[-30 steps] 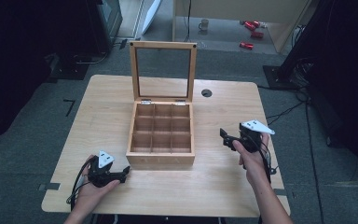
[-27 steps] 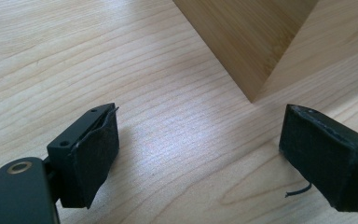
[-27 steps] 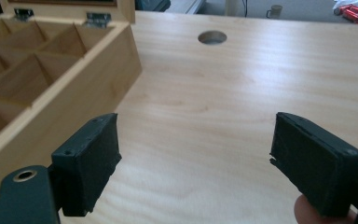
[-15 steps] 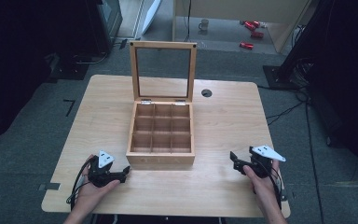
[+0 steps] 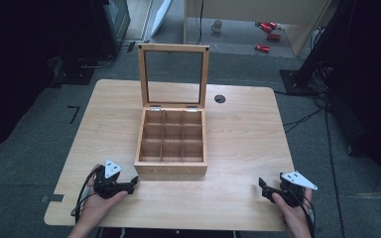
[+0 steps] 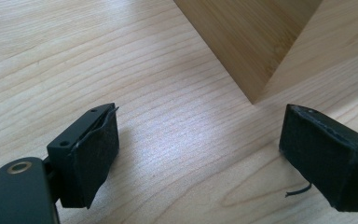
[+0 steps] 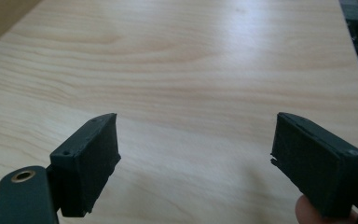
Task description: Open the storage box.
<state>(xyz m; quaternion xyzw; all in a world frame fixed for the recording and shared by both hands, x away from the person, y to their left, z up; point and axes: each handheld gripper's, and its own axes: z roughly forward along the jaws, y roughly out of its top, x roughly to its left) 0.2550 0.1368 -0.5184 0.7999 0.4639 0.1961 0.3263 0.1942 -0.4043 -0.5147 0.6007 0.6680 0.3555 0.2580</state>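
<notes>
Pale worktop (image 5: pixel 243 148) carries an open, empty box (image 5: pixel 171 144) at its centre, lid upright, while the left gripper (image 5: pixel 129 184) and right gripper (image 5: pixel 264 187) rest near the front corners, jaws spread and empty, seemingly parked.

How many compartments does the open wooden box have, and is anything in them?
9, in a three-by-three grid inside the wooden box at the table's middle: three by the hinged lid, three across the middle, three nearest the person. All look empty, though the front wall partly hides the nearest row's floor.
</notes>
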